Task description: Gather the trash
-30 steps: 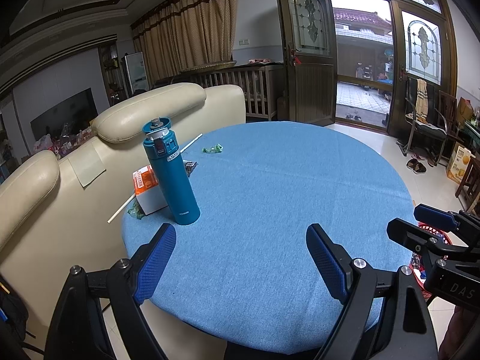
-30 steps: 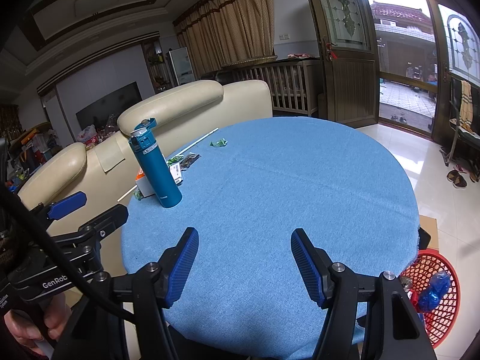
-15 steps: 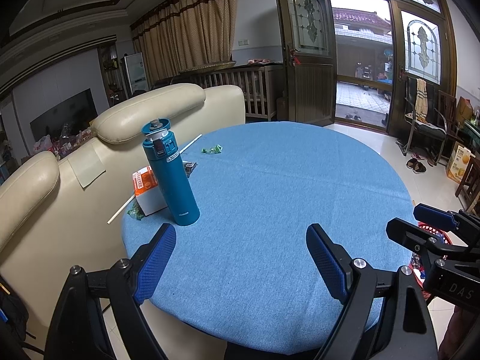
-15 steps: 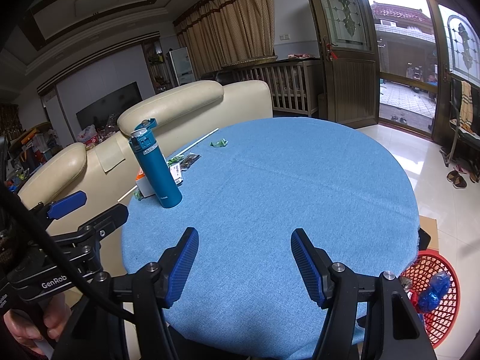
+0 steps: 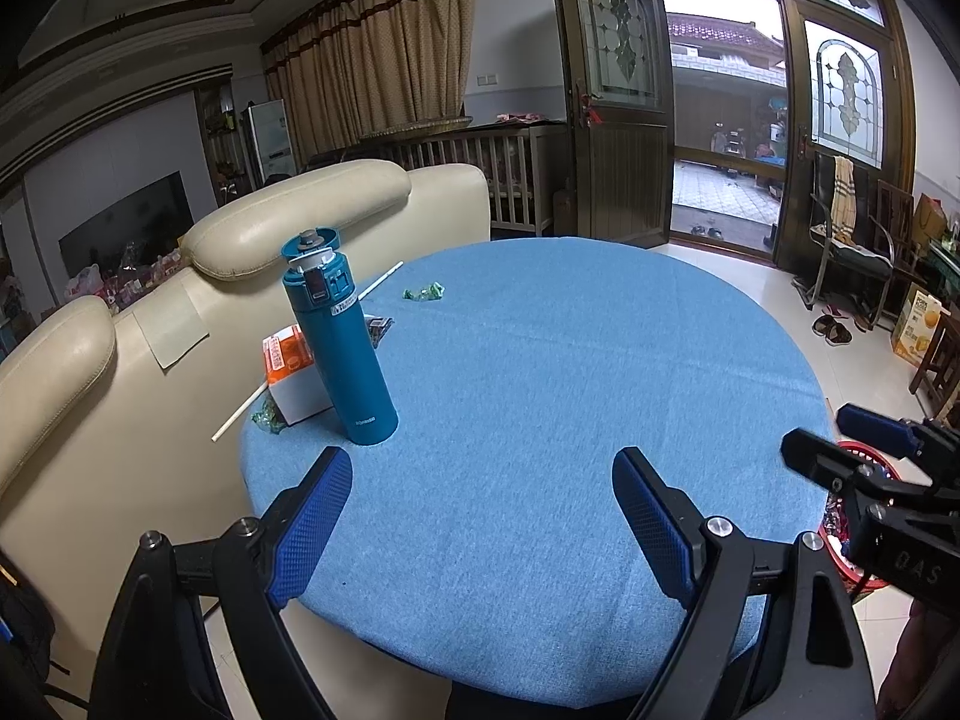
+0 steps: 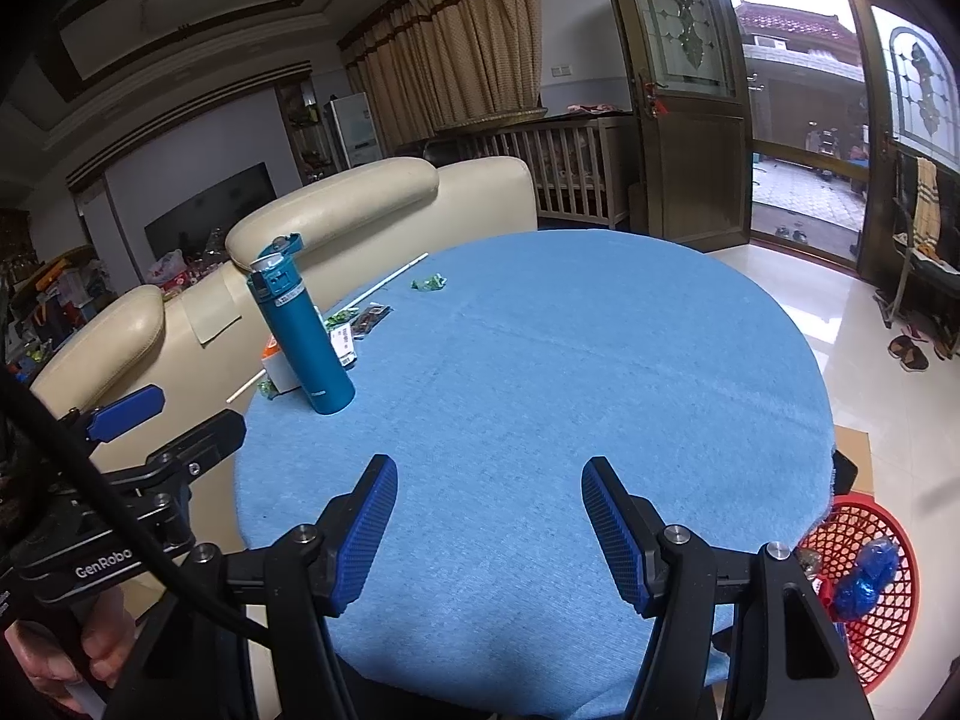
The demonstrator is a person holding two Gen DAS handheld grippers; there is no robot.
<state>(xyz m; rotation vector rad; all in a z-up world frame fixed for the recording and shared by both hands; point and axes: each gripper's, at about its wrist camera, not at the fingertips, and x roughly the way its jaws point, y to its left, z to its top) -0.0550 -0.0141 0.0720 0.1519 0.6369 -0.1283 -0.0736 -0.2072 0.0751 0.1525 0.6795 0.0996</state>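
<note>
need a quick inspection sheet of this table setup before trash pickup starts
surface: round table with blue cloth, mostly bare.
job's things: green wrapper, another green scrap, dark wrapper, white straw; red basket on floor, already holding trash.
clutter: teal flask, lid flipped open; orange-white box behind it.
grippers: left gripper, right gripper both open, empty, over near edge.
cables: black cable.
surroundings: cream sofa, open door.

A cream leather sofa (image 5: 336, 222) backs the round table (image 5: 570, 360) (blue-clothed); daylight enters glazed wooden doors (image 5: 618, 138).
</note>
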